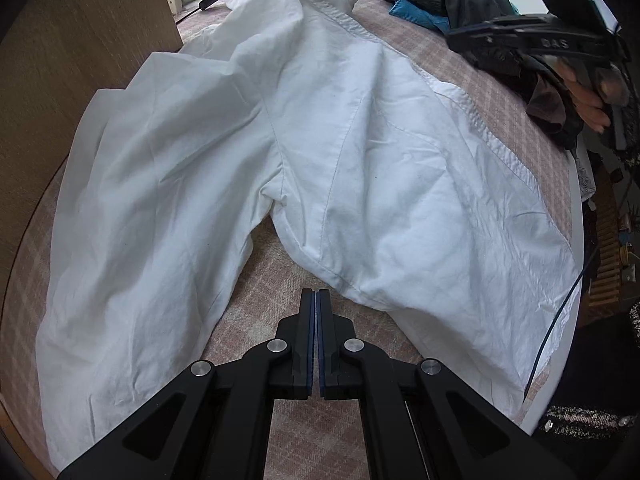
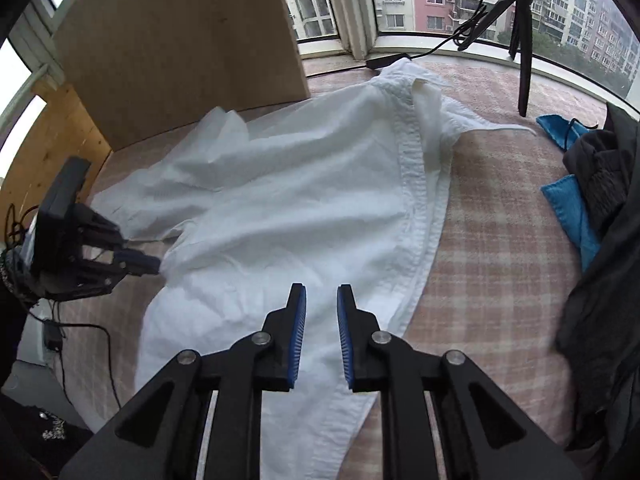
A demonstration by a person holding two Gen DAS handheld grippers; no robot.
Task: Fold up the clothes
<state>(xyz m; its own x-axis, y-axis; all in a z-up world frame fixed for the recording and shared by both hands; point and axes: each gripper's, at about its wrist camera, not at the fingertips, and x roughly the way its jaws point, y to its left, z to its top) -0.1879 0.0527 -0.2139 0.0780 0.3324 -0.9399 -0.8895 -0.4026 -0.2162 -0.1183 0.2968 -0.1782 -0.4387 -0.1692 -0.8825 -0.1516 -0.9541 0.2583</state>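
Hovering w/ pads pressed together and empty, the left gripper point(image 1: 316, 300) sits by the spread-out white cotton shirt point(image 1: 304, 152) on the pink checked cover point(image 2: 492, 240), right gripper point(image 2: 321, 300) partly open above it; grab edges evenly, I think.

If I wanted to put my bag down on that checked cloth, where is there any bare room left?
The widest bare patch of checked cloth lies between the white shirt and the dark clothes pile with its blue cloth. A smaller gap sits under the left tongs, where sleeve meets body. The middle is covered.
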